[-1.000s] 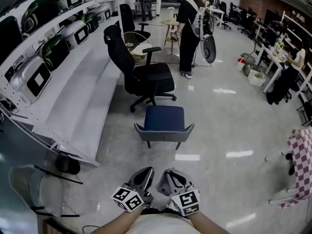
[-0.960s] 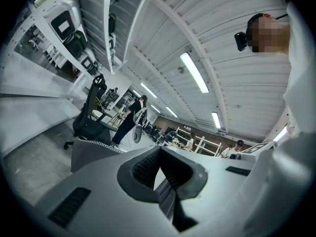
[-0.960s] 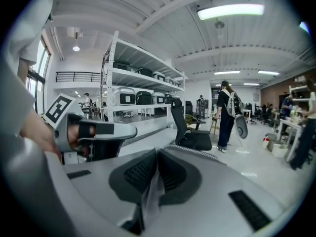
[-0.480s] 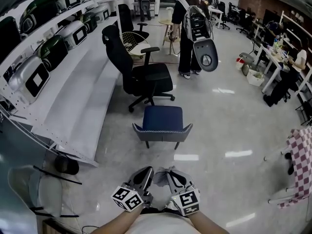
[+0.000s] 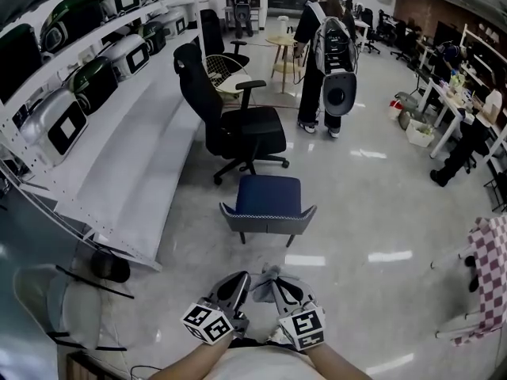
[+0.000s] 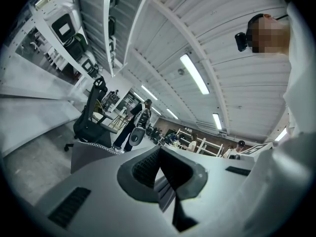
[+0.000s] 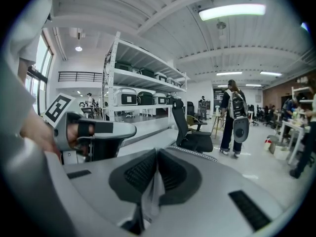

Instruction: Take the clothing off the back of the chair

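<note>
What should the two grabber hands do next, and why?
Probably keep the right gripper shut and carry its grey cloth somewhere to set it down. Its jaws pinch a fold of that cloth close to the person, while the blue chair stands apart, farther ahead. The left gripper is shut with nothing seen between its jaws.

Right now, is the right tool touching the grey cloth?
Touching. The right gripper view shows the grey cloth pinched between the closed pads of the right tool, with a strip hanging out below them.
</note>
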A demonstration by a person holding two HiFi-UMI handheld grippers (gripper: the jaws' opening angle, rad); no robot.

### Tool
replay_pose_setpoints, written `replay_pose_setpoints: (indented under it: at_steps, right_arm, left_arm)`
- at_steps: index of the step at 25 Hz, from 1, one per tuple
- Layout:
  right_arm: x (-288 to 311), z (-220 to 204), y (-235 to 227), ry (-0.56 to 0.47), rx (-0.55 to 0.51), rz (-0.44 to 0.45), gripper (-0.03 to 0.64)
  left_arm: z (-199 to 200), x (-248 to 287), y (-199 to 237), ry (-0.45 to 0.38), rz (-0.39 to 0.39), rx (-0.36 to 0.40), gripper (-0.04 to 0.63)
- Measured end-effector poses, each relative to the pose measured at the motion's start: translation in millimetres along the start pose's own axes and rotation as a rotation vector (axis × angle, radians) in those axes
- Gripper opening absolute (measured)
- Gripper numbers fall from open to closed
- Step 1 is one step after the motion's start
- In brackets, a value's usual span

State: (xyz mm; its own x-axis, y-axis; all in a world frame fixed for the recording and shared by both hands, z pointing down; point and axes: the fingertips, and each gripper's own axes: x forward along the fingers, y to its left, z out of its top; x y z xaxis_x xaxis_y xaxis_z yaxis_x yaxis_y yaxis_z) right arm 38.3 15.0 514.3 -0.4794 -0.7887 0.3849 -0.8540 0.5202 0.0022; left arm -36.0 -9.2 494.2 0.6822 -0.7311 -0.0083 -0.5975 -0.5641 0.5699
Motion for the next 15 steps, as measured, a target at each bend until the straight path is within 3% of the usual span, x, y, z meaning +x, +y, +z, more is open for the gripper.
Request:
replay_pose_setpoints:
  at_steps: [15]
  right_arm:
    - [0.1, -8.7, 0.2, 0.019, 0.011, 0.008, 0.028]
  left_arm:
    - [-2.9, 0.1, 1.2, 0.011, 0.007, -0.002, 0.008]
